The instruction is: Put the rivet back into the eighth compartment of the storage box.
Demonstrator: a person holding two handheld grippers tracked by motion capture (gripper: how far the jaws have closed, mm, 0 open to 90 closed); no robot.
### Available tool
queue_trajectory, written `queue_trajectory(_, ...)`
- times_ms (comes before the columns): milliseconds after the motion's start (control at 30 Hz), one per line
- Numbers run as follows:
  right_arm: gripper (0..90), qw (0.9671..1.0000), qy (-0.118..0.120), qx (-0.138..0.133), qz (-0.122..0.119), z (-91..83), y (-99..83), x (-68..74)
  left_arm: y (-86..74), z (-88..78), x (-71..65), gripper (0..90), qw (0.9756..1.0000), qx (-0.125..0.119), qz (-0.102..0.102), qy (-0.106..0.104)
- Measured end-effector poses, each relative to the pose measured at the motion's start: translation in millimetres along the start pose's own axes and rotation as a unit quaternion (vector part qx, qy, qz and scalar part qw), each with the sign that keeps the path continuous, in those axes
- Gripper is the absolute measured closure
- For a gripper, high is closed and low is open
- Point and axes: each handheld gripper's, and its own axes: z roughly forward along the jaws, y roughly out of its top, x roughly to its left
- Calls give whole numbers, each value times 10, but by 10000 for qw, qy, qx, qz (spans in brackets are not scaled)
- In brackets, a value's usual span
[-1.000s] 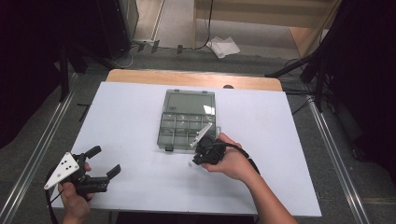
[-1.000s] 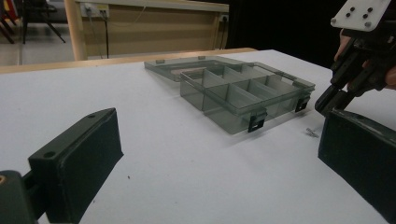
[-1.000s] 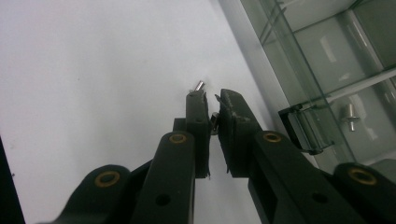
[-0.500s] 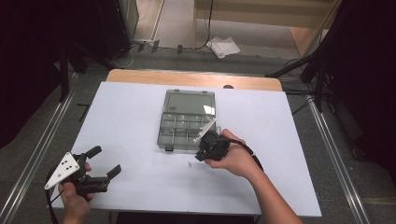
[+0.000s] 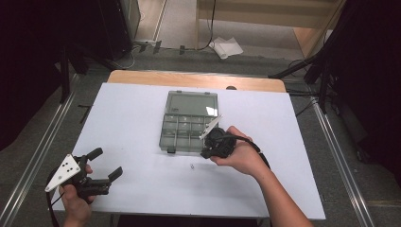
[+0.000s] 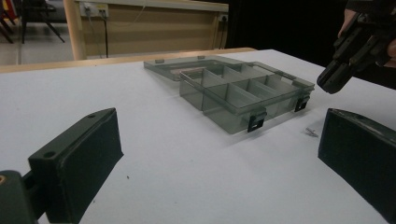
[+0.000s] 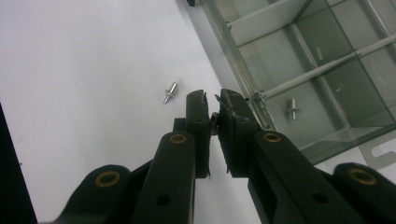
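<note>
We hold the left gripper point(image 5: 105, 176) low at the near left corner of the table point(image 5: 142, 123), its jaws wide apart with nothing between them. Our right gripper point(image 7: 213, 116) hovers at the front edge of the box point(image 5: 189, 124), jaws nearly closed on a small metal pin point(image 7: 214, 122) pinched between the pads. A second pin point(image 7: 171, 92) lies loose on the white sheet just before the box; a third pin point(image 7: 292, 108) rests in a near compartment. The box is smoky clear plastic, divided into cells, lid laid flat behind. Bare sheet spreads left and right of it. Beyond the wooden far edge lie grey floor and dark curtains.
</note>
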Motion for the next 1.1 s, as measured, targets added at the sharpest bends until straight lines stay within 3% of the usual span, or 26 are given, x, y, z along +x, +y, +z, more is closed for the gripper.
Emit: queue_trajectory(1100,838,9998,-82,-47,167,-176,82,-246,0,-4,-4,0,10000,-4,51,-14)
